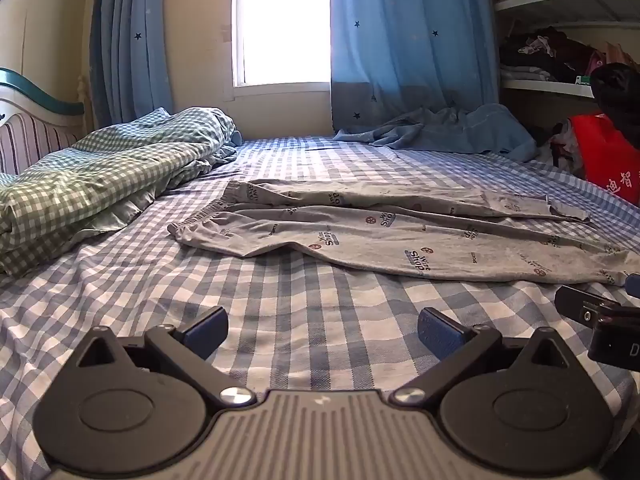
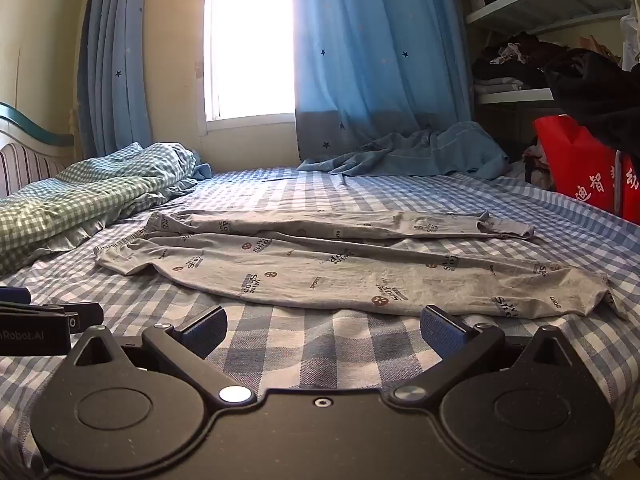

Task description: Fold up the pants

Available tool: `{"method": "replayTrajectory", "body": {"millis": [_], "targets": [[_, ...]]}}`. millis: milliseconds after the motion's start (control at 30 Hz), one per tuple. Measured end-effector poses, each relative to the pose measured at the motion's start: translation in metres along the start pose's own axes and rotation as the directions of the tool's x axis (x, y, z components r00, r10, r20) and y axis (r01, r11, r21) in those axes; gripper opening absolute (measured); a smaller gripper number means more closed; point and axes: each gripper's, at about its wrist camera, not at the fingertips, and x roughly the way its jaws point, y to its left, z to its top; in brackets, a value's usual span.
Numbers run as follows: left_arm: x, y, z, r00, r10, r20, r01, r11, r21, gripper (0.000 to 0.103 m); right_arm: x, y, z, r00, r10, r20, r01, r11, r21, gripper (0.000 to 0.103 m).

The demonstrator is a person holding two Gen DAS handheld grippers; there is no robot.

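Pants (image 1: 400, 236) are laid flat across bed (image 1: 280, 320) for folding; left gripper (image 1: 322, 330) and right gripper (image 2: 324, 330) are held wide, empty, short of them.

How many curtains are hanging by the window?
2. One blue star curtain hangs bunched left of the window; the other blue star curtain hangs to its right, its bottom reaching the bed. More could be hidden out of view.
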Motion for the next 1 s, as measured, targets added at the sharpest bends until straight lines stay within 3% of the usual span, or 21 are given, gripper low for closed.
{"method": "replayTrajectory", "body": {"millis": [1000], "targets": [[0.0003,-0.0026,0.0011,1.0,0.004,-0.002,-0.004,1.0,0.013,0.103,0.0,0.0,0.001,1.0,-0.002,-0.004,0.002,1.0,-0.001,0.102]]}}
